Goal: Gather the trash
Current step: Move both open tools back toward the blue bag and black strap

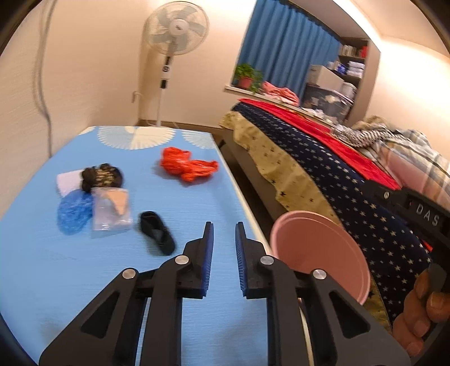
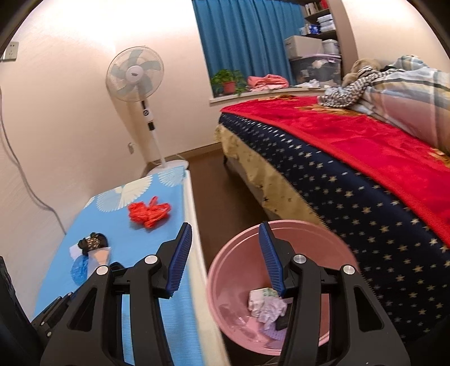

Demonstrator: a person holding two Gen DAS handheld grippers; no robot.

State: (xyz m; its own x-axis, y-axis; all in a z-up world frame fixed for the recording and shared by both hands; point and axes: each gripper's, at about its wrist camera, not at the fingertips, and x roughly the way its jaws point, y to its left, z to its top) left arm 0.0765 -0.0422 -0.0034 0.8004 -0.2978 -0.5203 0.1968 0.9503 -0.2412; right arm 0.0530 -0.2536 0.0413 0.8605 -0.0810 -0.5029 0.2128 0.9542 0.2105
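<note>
A: Jaws first. Your left gripper point(image 1: 224, 233) is sitting with its jaws parted a narrow gap, nothing between the blue pads point(image 1: 208, 253). Your right gripper point(image 2: 225, 233) is spread wide, also gripping nothing.

B: Any writing I should log?

A: Only "DAS" in pale letters on the black housing point(image 1: 427, 215) at the right edge of the left wrist view. The fan point(image 1: 176, 26) is carrying a badge on its hub, but it's too blurred to read.

B: Count of the trash?

A: Six loose pieces are lying on the blue table point(image 1: 42, 267): one red plastic bag point(image 1: 187, 164), one black strip point(image 1: 156, 232), one clear packet point(image 1: 111, 212), one blue crumpled wrapper point(image 1: 74, 214), one dark patterned bundle point(image 1: 101, 176), and one white piece point(image 1: 67, 183) under it. The last four are touching in one cluster. One pink bin point(image 2: 239, 281) is standing on the floor between table and bed point(image 2: 351, 169), and it's already holding crumpled white paper point(image 2: 265, 308) plus a dark scrap.

B: Where relative to the jaws?

A: The black strip is lying nearest, just ahead-left of your left gripper's tips. The cluster is further left, the red bag ahead near the far edge. Your right gripper is hanging over the bin's near rim, right finger above the bin's opening, left finger over the table edge.
</note>
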